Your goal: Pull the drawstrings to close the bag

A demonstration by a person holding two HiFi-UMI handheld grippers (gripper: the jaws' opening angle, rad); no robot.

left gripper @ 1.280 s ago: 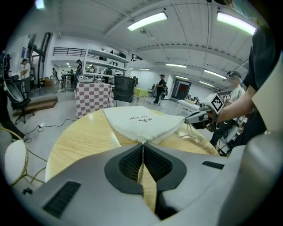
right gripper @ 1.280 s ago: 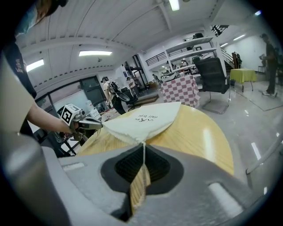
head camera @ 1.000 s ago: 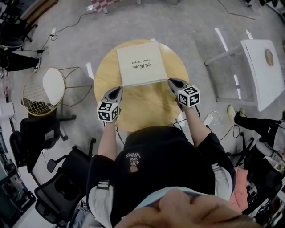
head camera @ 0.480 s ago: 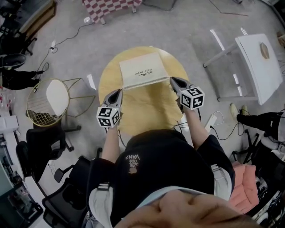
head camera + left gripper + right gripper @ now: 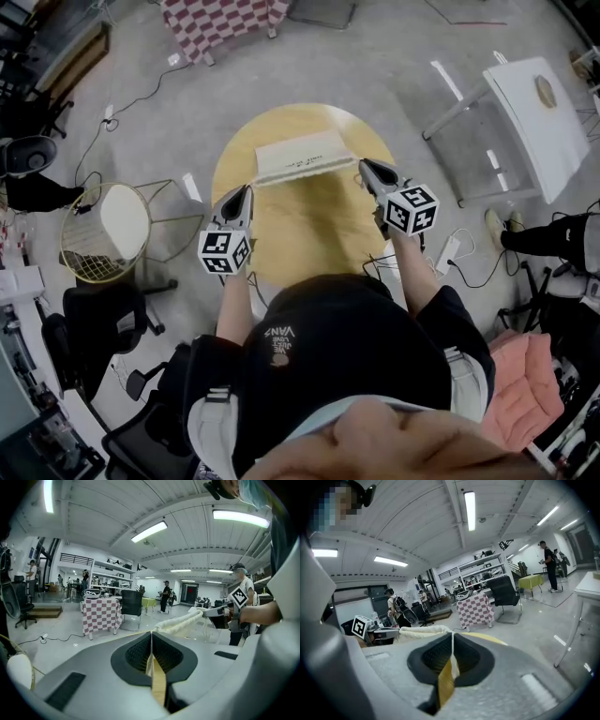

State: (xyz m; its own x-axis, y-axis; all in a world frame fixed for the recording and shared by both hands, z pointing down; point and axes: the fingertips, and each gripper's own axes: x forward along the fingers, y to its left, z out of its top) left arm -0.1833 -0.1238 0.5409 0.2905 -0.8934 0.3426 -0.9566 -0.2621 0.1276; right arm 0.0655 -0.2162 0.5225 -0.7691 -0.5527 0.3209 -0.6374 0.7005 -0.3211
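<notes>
A cream drawstring bag (image 5: 298, 156) with dark print lies on the round wooden table (image 5: 309, 230). Its near edge is bunched into a thick ridge (image 5: 180, 620) strung between my two grippers. My left gripper (image 5: 246, 191) is at the bag's near left corner. It is shut, with a thin cream drawstring (image 5: 149, 664) pinched between the jaws. My right gripper (image 5: 365, 166) is at the near right corner, shut on the other drawstring (image 5: 453, 664). Each gripper view shows the other gripper across the ridge: the right gripper (image 5: 219, 612) and the left gripper (image 5: 383, 633).
A wire basket (image 5: 98, 234) stands on the floor to the left. There is a white table (image 5: 534, 108) to the right and a checkered-cloth table (image 5: 220, 19) beyond. Black chairs (image 5: 94, 323) crowd the lower left. A power strip and cables (image 5: 448, 251) lie by the table. People stand in the background.
The bag looked like a flat square and now looks much shorter front to back, its near edge gathered between the grippers. Both grippers stay shut at its corners.
</notes>
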